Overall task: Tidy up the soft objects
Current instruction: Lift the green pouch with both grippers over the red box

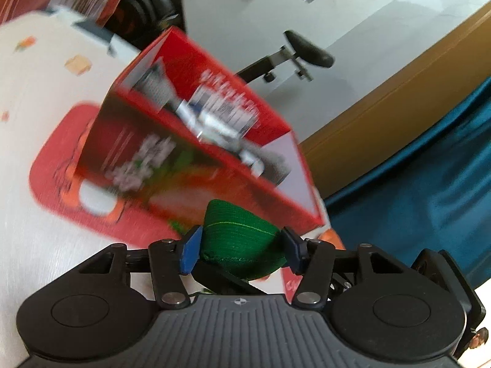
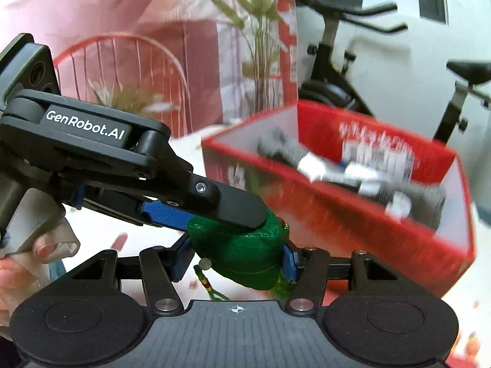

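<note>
A white tabletop (image 1: pixel 36 153) carried a red mat (image 1: pixel 58 181), with an exercise bike (image 2: pixel 353 70) and pale wall behind. The green soft pouch (image 2: pixel 242 251) was held clear of the table, just in front of the red box (image 2: pixel 353 214), whose open top showed grey and white rolled items (image 2: pixel 353 171) already inside. Both tools gripped it at once: the right gripper (image 2: pixel 237 262) had its blue pads pressed on either side, about half closed, and the left gripper (image 1: pixel 241 251) clamped it too, its upper finger (image 2: pixel 239 208) lying across the pouch's top in the right view. A beaded tassel (image 2: pixel 208 282) hung beneath. A gloved hand (image 2: pixel 40 245) held the left tool's handle.

The risk seemed to lie in the double hold: if the hands drew apart, the fabric could stretch or slip from one pair of pads. Releasing too soon might drop it short of the box, and the tassel could snag the rim.
</note>
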`<state>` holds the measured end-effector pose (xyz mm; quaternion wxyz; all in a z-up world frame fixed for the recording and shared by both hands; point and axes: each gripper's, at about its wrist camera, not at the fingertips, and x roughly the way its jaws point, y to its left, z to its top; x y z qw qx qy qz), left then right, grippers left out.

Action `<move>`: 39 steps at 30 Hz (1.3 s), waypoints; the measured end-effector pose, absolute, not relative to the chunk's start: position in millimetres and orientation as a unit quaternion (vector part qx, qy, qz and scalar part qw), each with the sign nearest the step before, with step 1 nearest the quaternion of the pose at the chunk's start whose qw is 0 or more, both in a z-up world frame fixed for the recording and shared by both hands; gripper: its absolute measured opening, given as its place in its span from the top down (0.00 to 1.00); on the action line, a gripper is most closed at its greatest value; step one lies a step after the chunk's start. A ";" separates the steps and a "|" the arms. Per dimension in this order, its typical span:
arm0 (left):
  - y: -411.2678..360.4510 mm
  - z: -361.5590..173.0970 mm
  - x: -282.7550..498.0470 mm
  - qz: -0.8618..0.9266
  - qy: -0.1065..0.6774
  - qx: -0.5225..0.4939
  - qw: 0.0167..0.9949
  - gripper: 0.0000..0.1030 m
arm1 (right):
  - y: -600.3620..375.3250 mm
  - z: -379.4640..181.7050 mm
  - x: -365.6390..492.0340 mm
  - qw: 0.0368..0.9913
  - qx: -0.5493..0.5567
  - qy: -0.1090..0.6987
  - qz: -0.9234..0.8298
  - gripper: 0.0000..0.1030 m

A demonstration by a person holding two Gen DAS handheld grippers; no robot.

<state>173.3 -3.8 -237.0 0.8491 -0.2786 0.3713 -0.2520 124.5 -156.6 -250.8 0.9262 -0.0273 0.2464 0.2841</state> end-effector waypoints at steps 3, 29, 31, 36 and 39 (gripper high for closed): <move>-7.9 -208.3 181.0 -0.263 0.347 -0.266 0.860 0.44 | -160.9 -222.9 130.2 0.933 -0.035 0.219 0.283 0.48; -38.4 -130.1 297.8 -0.270 0.254 -0.173 0.912 0.44 | -190.6 -143.9 285.1 0.937 -0.096 0.156 0.298 0.48; -42.3 -143.0 311.8 -0.262 0.268 -0.167 0.912 0.44 | -190.5 -157.9 301.4 0.933 -0.091 0.176 0.299 0.48; -42.5 -171.5 337.6 -0.254 0.309 -0.171 0.900 0.44 | -188.6 -190.3 328.8 0.927 -0.071 0.231 0.287 0.48; -43.2 -183.0 345.7 -0.252 0.322 -0.162 0.898 0.43 | -188.1 -202.7 339.5 0.922 -0.070 0.254 0.284 0.48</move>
